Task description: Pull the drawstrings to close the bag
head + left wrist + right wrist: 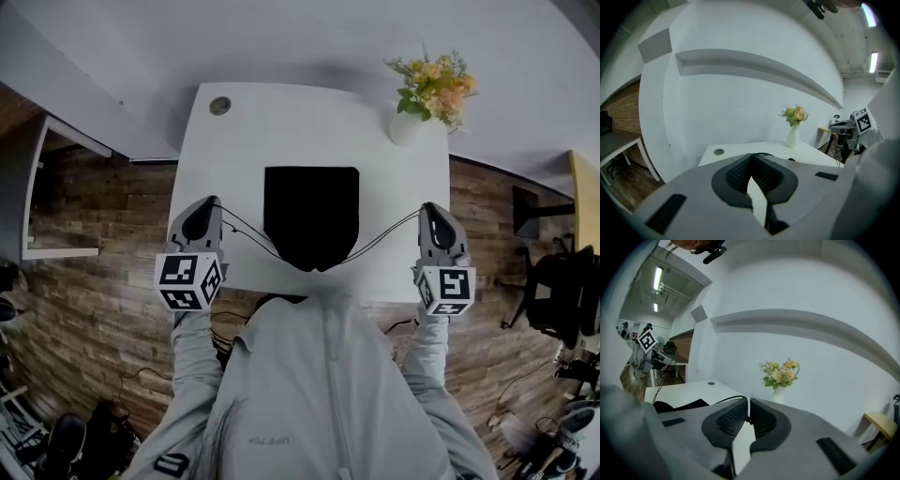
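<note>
A black drawstring bag (311,225) lies flat on the white table (225,150), its narrowed mouth toward the near edge. One thin black drawstring (246,228) runs from the mouth out to my left gripper (215,203), which is shut on its end. The other drawstring (384,232) stretches to my right gripper (426,209), also shut on its end. In the left gripper view the left gripper (751,157) has its pads together with cord at the tip. In the right gripper view the right gripper (748,400) pinches the cord (724,401), which leads to the bag (677,405).
A white vase of yellow and orange flowers (429,94) stands at the table's far right corner. A round cable grommet (220,106) sits at the far left. A dark chair (558,300) stands on the wood floor to the right, a white shelf (56,251) to the left.
</note>
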{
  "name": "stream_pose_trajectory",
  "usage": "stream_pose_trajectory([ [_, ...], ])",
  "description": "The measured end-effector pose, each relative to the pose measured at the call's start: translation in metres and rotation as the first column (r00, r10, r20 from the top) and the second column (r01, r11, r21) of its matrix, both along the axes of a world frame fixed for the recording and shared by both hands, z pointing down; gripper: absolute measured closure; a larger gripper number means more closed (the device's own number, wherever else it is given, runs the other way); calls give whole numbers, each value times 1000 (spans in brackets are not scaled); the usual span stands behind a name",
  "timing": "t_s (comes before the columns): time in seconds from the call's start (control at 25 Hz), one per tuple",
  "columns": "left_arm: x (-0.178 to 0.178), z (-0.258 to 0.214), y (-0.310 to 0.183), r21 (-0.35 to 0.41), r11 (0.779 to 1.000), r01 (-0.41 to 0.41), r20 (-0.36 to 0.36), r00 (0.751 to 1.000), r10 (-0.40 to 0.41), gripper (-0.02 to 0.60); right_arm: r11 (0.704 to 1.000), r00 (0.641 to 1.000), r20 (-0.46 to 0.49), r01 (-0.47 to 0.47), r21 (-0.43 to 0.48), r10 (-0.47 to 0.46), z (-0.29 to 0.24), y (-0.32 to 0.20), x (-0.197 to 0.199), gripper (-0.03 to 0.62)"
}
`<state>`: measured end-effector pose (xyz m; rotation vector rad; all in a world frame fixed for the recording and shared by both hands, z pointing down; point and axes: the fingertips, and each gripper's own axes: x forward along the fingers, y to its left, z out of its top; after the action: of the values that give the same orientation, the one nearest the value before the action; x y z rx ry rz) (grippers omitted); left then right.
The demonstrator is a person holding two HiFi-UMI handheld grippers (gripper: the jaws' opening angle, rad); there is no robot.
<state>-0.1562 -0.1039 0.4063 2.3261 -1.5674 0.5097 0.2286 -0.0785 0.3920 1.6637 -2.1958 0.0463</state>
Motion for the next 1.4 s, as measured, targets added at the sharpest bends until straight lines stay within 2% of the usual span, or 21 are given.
stream_pose_trajectory([
  [0.28, 42, 34, 10, -94, 988, -120, -38, 992, 117, 555, 984, 989, 49, 144, -107, -139, 40, 4, -47, 565],
  [0.48, 65, 67, 21, -176, 968, -179, -77, 983, 168, 555, 948, 970, 78, 242, -205, -231, 80, 11, -80, 563],
  [0.64, 77, 96, 28, -238, 951, -200, -103, 978, 180, 555, 913, 958, 105, 288, -290, -268, 118, 18, -96, 563],
  [0.8, 83, 116, 33, -270, 941, -204, -104, 978, 183, 555, 885, 951, 109, 309, -350, -289, 146, 21, -109, 564],
  [1.16, 88, 143, 41, -308, 931, -195, -102, 980, 171, 554, 850, 951, 131, 308, -427, -279, 179, 31, -114, 563],
  [1.4, 83, 143, 42, -302, 938, -173, -87, 984, 153, 551, 870, 960, 134, 281, -404, -247, 173, 29, -109, 543],
])
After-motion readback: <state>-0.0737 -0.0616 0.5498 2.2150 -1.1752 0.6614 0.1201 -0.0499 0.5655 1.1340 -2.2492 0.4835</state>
